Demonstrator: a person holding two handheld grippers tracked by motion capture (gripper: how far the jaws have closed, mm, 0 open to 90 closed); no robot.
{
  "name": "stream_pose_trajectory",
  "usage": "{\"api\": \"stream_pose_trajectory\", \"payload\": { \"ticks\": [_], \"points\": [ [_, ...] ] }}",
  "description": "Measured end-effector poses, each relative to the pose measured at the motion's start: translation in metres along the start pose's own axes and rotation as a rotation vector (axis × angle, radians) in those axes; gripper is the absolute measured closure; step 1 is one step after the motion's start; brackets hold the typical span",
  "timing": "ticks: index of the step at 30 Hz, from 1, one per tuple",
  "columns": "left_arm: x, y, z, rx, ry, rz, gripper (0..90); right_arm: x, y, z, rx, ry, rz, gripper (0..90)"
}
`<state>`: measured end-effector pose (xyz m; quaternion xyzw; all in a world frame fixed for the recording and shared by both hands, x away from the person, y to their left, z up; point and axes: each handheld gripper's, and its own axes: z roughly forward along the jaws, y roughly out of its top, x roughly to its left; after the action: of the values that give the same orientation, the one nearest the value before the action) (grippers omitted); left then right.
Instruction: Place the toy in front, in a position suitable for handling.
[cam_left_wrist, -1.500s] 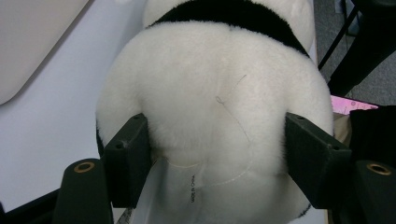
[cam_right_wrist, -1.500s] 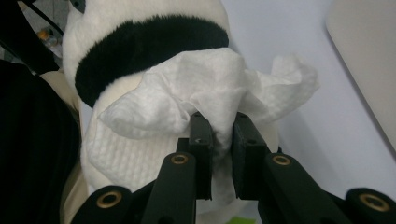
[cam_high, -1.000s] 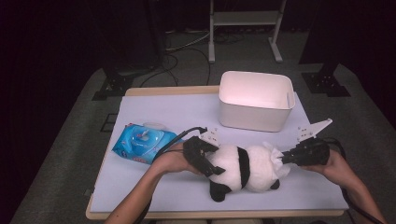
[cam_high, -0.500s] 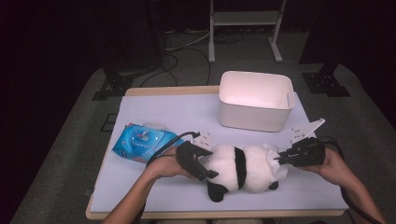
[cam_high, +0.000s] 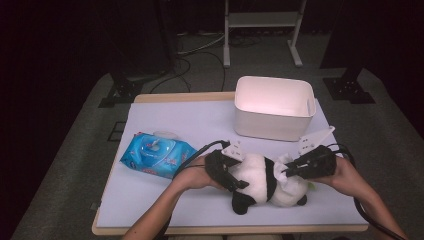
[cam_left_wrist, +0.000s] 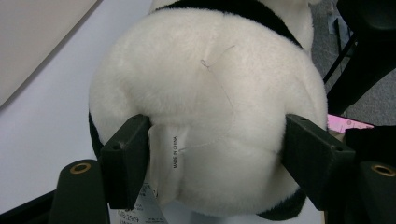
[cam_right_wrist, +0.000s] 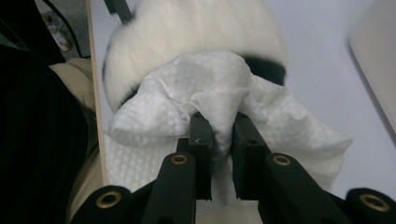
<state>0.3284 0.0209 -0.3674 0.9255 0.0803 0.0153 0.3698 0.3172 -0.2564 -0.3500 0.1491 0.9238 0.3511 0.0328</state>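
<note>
Wiping plush panda (cam_high: 262, 180) with wet wipe (cam_right_wrist: 205, 93)
Left gripper (cam_high: 231, 172) is clamping panda's rear, jaws having just closed in; right gripper (cam_right_wrist: 218, 128) is pinching the wipe.

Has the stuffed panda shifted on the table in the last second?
Yes. The stuffed panda slid slightly left and toward the table's near edge, away from the white bin.

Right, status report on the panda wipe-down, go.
Left gripper clamped on panda. Right gripper pinching wipe against it. Nothing in the way.

Your table (cam_high: 165, 115) is carrying white bin (cam_high: 274, 107), blue wipes pack (cam_high: 157, 154), plush panda (cam_high: 262, 182) lying near front edge.
</note>
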Motion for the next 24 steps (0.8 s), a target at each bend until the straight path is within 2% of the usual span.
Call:
{"api": "stream_pose_trajectory", "payload": {
  "ticks": [4, 8, 10, 16, 19, 21, 24],
  "points": [
    [-0.002, 0.006, 0.005, 0.000, 0.004, 0.006, 27.6, 0.005, 0.012, 0.010, -0.015, 0.027, -0.030, 79.3],
    [-0.002, 0.008, 0.009, -0.008, 0.000, 0.009, 27.5, 0.007, 0.021, 0.013, -0.038, 0.033, -0.045, 79.3],
    [-0.001, 0.007, 0.008, -0.009, -0.003, 0.009, 26.7, 0.010, 0.025, 0.016, -0.028, 0.029, -0.066, 79.4],
    [-0.002, -0.001, -0.007, -0.020, -0.003, 0.005, 20.9, 0.011, 0.017, 0.009, -0.007, 0.014, -0.055, 79.4],
    [-0.001, -0.008, -0.010, -0.002, -0.001, 0.002, 20.5, 0.011, 0.011, 0.005, 0.010, -0.004, -0.046, 79.3],
    [0.000, -0.011, -0.009, -0.005, -0.013, -0.007, 23.5, 0.012, 0.010, 0.002, 0.017, -0.009, -0.041, 79.3],
    [-0.001, -0.012, -0.004, -0.011, -0.022, 0.001, 30.1, 0.015, 0.014, 0.002, 0.041, -0.022, -0.052, 79.3]
  ]
}}
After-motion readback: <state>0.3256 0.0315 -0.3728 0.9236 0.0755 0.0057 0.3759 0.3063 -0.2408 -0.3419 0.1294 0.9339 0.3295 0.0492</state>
